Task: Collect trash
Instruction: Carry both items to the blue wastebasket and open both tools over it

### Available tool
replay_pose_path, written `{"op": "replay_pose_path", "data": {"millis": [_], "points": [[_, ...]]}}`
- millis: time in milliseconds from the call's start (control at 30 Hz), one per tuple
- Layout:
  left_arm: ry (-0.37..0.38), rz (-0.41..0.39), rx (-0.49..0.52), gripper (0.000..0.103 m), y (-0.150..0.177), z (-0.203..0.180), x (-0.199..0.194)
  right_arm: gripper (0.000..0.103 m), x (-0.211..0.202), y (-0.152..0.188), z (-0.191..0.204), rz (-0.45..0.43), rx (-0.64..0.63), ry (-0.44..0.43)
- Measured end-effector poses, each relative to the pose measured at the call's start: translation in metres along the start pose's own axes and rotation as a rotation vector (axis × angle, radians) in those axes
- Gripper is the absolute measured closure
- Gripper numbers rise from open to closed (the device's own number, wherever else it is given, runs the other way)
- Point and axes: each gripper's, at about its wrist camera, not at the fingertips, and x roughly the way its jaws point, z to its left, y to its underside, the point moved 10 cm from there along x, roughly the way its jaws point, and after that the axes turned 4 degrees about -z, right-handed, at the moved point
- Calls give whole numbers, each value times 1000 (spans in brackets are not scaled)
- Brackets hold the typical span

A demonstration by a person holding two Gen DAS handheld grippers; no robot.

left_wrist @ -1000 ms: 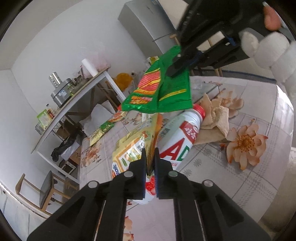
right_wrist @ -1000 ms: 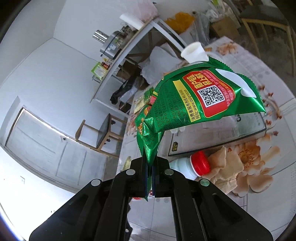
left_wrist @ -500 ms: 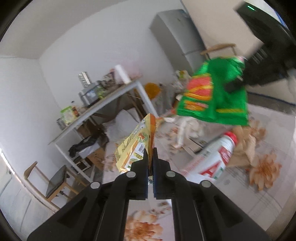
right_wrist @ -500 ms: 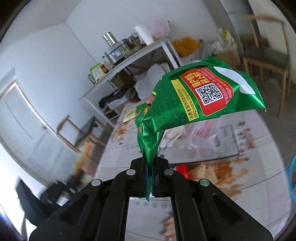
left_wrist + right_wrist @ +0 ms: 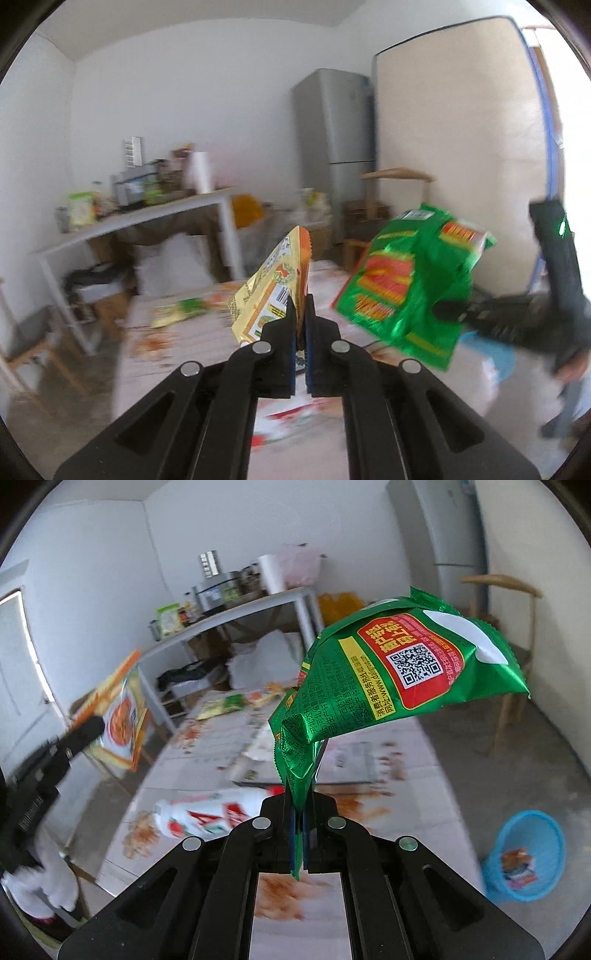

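My left gripper (image 5: 301, 314) is shut on a yellow snack wrapper (image 5: 275, 286) and holds it up above the table; it also shows at the left of the right wrist view (image 5: 118, 716). My right gripper (image 5: 300, 801) is shut on a green snack bag (image 5: 388, 672), held in the air; that bag shows in the left wrist view (image 5: 406, 291) to the right of the yellow wrapper. A white bottle with a red cap (image 5: 214, 812) lies on the floral table (image 5: 406, 775). A blue trash basket (image 5: 524, 856) stands on the floor at the lower right.
More wrappers (image 5: 229, 703) and papers (image 5: 354, 762) lie on the table. A white shelf table (image 5: 236, 616) with kitchen items stands behind. A wooden chair (image 5: 517, 627) and a grey fridge (image 5: 336, 147) stand to the right.
Both grippers have lifted and swung away from the table with their wrappers. The view now faces the room, and the blue basket has come into sight on the right.
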Motion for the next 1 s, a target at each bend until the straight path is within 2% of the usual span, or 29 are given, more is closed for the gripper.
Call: {"op": "replay_pose_path", "data": {"millis": [133,300,500,700,867,1000], "points": [[146,8,17,100,-11,-70,23,102,-28,14,-46,-7,16,109],[344,70,-5,100,-15,-157,60,102,-55,34,-110,4,69,236],[491,141,42,100,-13,-253,98,102,-74,61,-185,28,159,369],[588,265,79,100,13,-339,149,102,-73,101,-268,97,261,488],[597,398,102,100,48,-401,200,102,-56,142,-334,184,338,561],[587,508,129,100,82,-451,239,102,-33,174,-376,255,406,565]]}}
